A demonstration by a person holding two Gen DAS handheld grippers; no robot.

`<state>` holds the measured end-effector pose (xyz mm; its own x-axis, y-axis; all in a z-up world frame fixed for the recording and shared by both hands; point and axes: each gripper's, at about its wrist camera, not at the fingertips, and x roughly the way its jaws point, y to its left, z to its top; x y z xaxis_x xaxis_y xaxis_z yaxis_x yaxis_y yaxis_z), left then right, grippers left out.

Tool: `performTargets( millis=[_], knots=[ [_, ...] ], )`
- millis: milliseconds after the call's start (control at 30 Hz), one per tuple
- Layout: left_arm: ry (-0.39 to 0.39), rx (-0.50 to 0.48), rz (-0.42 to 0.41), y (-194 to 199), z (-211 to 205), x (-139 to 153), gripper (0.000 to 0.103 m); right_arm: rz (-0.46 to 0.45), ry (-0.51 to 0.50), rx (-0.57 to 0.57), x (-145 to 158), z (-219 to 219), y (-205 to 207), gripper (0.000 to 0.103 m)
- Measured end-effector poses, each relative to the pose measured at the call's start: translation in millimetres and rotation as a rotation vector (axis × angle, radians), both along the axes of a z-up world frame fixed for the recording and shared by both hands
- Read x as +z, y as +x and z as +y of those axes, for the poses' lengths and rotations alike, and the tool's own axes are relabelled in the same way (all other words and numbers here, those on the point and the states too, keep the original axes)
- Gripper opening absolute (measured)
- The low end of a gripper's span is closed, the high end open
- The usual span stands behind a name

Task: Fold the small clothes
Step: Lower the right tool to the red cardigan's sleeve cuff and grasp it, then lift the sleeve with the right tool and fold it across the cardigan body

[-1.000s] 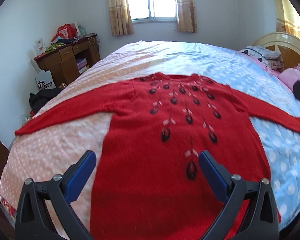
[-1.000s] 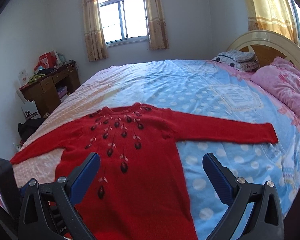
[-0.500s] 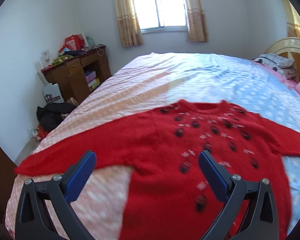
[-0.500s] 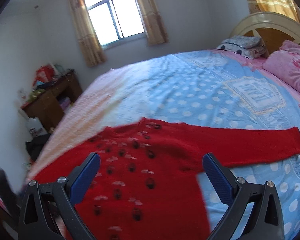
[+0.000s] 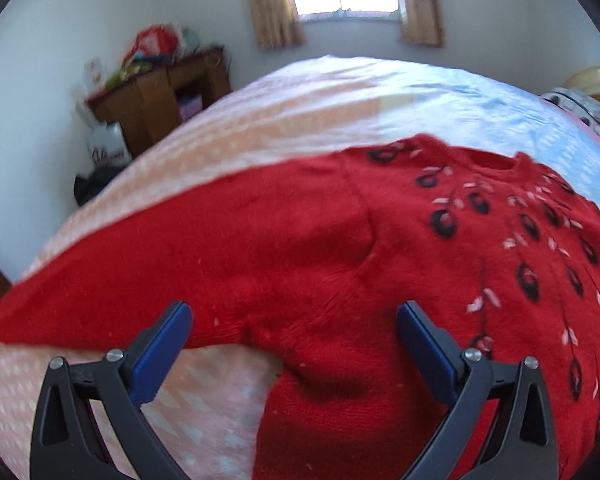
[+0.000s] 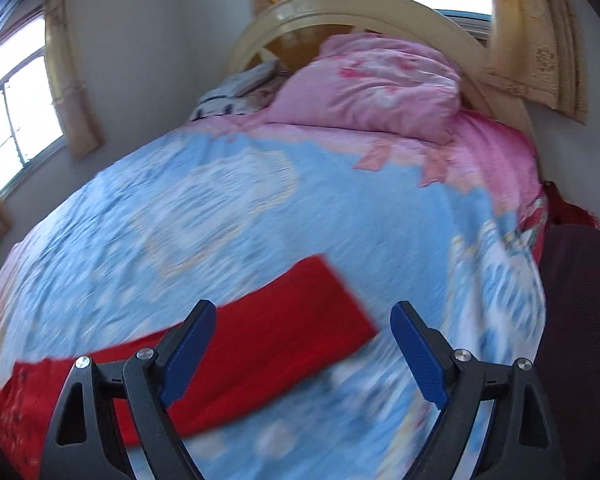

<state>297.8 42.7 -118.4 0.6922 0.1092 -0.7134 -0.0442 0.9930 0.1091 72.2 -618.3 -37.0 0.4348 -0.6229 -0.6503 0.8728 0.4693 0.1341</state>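
Observation:
A red sweater (image 5: pixel 380 272) with black and pink motifs lies flat, front up, on the bed (image 5: pixel 300 100), sleeves spread out. My left gripper (image 5: pixel 294 320) is open and empty, low over the sweater's left armpit where sleeve meets body. In the right wrist view, the sweater's right sleeve (image 6: pixel 276 328) lies across the blue bedspread (image 6: pixel 220 208), its cuff end between the fingers. My right gripper (image 6: pixel 302 324) is open and empty, just above that cuff. The view is motion-blurred.
A wooden desk (image 5: pixel 156 96) with clutter stands by the far wall left of the bed, bags on the floor beside it. A pink quilt (image 6: pixel 376 84) and folded clothes (image 6: pixel 240 88) lie by the cream headboard (image 6: pixel 352 4). A dark object (image 6: pixel 580 320) sits right of the bed.
Both grippers have moved apart and lower: the left toward the left sleeve and armpit, the right swung right toward the right sleeve's cuff. Both stay open. The sweater has not moved.

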Motion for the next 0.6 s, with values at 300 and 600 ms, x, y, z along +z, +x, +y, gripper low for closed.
performTargets(
  millis=[300,600],
  knots=[
    [-0.085,-0.006,0.016,1,8,-5,0.103,0.091,0.16,-0.031,-56,-41,12,0.057],
    [-0.116,-0.018,-0.01,1,11,-5,0.103,0.092,0.09,0.077,-17,-14,28,0.01]
  ],
)
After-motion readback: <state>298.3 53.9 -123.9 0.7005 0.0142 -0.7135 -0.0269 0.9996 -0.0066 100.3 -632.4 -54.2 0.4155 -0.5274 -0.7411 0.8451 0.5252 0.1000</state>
